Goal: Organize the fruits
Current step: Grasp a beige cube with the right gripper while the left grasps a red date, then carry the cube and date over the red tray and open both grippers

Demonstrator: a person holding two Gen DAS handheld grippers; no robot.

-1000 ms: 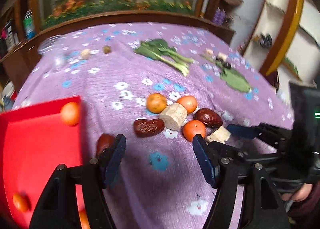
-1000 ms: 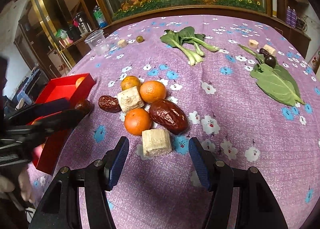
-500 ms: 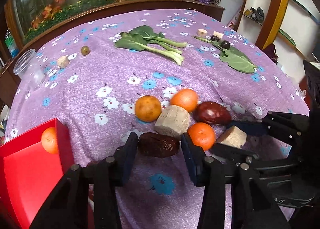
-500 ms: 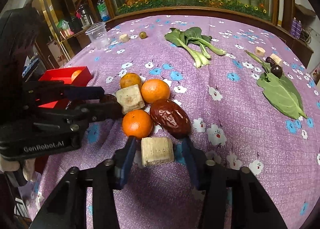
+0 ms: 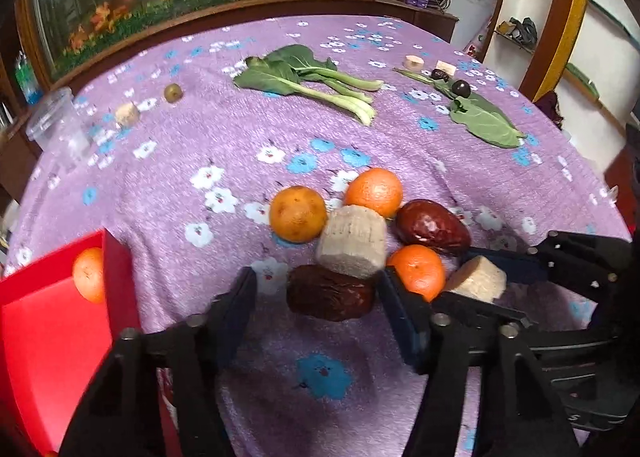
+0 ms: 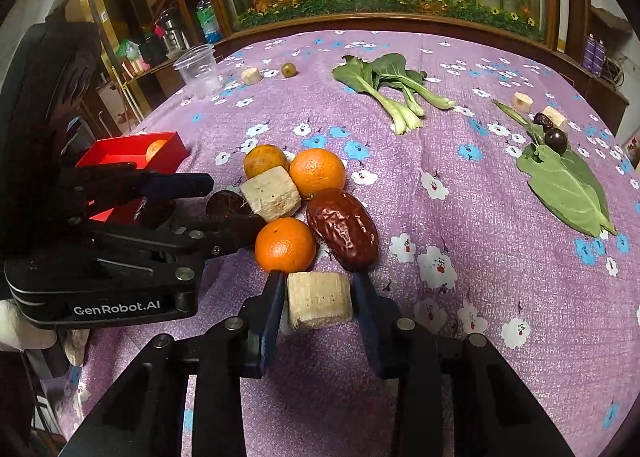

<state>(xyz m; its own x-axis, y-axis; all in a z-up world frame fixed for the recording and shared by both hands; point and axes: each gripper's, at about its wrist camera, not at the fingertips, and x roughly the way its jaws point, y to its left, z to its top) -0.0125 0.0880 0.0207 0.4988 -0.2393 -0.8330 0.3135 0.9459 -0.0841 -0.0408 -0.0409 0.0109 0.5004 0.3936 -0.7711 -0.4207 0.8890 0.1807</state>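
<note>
A pile of fruit lies on the purple flowered cloth: three oranges [image 5: 297, 213], two dark red dates and two beige cut chunks. My left gripper [image 5: 316, 295] is open, its fingers on either side of the near date [image 5: 330, 293], with gaps showing. My right gripper [image 6: 318, 299] has its fingers closed in on a beige chunk [image 6: 319, 300], close to or touching its sides. The bigger date [image 6: 343, 229] and an orange [image 6: 285, 244] lie just beyond it. A red box [image 5: 48, 337] at the left holds an orange [image 5: 89, 275].
Bok choy [image 5: 308, 77], a large green leaf [image 5: 484, 121] with a dark plum [image 5: 461, 88], two small beige slices, a green fruit [image 5: 173, 92] and a clear plastic cup [image 5: 60, 129] lie farther back. A wooden ledge with plants borders the table's far edge.
Both grippers moved forward into the pile. The left fingers now flank the near date and narrowed. The right fingers closed in around the beige chunk.
</note>
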